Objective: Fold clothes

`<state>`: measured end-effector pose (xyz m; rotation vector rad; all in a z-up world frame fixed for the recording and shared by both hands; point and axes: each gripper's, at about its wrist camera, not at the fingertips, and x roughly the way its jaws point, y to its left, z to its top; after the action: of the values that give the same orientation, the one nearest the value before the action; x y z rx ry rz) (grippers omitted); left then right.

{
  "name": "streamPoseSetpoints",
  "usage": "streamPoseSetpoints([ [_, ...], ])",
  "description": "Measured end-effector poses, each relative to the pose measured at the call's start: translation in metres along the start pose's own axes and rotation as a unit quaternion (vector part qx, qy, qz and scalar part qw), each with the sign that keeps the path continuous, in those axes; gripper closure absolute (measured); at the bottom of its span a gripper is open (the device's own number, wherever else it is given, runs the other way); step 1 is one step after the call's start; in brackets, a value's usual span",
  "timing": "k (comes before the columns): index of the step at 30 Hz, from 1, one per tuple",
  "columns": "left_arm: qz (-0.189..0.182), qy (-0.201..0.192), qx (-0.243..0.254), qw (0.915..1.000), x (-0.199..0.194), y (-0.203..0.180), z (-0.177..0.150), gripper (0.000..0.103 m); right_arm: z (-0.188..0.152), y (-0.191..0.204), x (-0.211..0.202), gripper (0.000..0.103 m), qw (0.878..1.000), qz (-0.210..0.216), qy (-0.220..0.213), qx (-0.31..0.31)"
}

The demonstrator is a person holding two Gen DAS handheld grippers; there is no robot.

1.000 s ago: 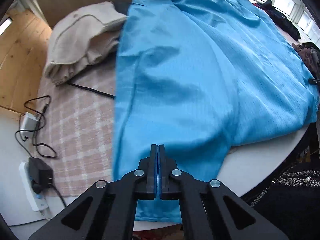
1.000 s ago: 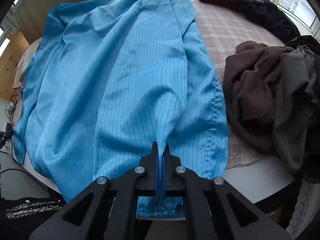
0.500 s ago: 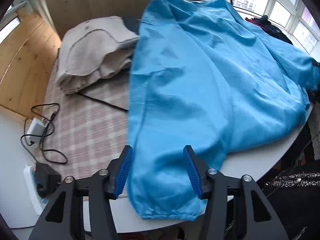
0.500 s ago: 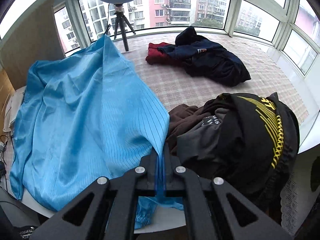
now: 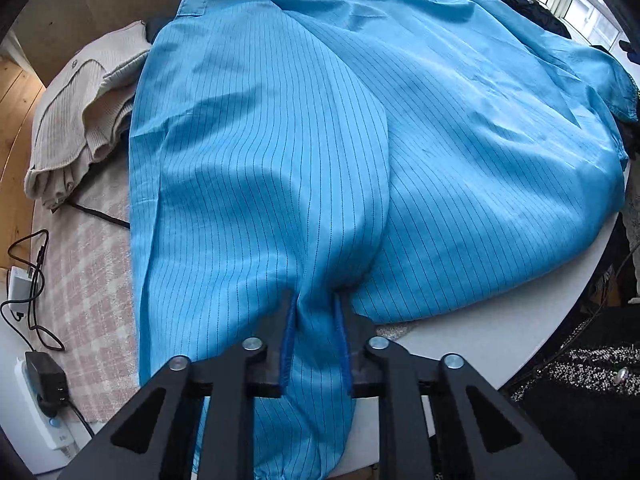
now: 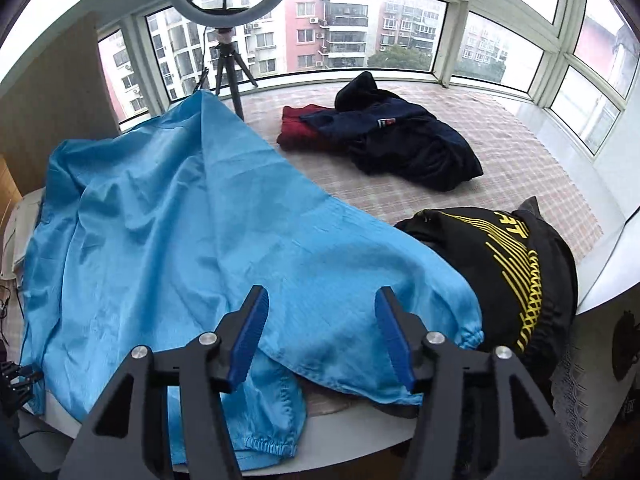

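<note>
A light blue pinstriped garment [image 5: 280, 140] lies spread over the table. In the left wrist view one of its sleeves runs toward me and hangs over the near edge. My left gripper [image 5: 314, 300] points steeply down, its jaws closing, and the blue pads press the bunched sleeve from both sides. In the right wrist view the blue garment [image 6: 180, 240] drapes with an elastic cuff [image 6: 468, 338] resting against a dark pile. My right gripper [image 6: 322, 296] hovers above it, its jaws opening with nothing gripped between them.
A beige knit sweater [image 5: 80, 112] lies at the left. A charger, cable and power strip [image 5: 44, 392] sit on the white table edge. A black garment with yellow print [image 6: 512, 264] lies at the right, navy and red clothes [image 6: 400, 140] farther back, near a ring light on a tripod [image 6: 228, 20].
The left gripper opened, dropped lower and is now closed around the sleeve. The right gripper rose, tilted up and released the blue fabric, which now lies draped against the dark pile.
</note>
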<state>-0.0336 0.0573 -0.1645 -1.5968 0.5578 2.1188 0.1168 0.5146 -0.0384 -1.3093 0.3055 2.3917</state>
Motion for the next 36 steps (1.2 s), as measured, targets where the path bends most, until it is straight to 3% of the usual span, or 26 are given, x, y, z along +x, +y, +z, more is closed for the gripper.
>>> streamPoseSetpoints([
  [5,0.003,-0.007,-0.006,1.0,-0.008,0.003,0.003,0.097,-0.016,0.032,0.009,0.048,0.999,0.034,0.022,-0.025],
  [12,0.001,-0.009,-0.007,0.9999,-0.013,0.002,0.005,0.097,-0.035,0.043,0.034,0.048,0.997,0.05,0.057,-0.027],
  [22,0.005,-0.012,-0.004,0.9999,-0.016,0.002,0.008,0.092,-0.04,0.056,0.039,0.048,0.996,0.055,0.061,-0.033],
  [27,0.017,-0.032,-0.029,0.9989,-0.027,0.007,0.009,0.047,-0.046,0.063,0.044,0.048,0.996,0.065,0.06,-0.023],
  [36,0.023,-0.055,-0.062,0.9963,-0.045,0.002,0.009,0.035,-0.07,0.091,0.066,0.048,0.99,0.11,0.089,-0.012],
])
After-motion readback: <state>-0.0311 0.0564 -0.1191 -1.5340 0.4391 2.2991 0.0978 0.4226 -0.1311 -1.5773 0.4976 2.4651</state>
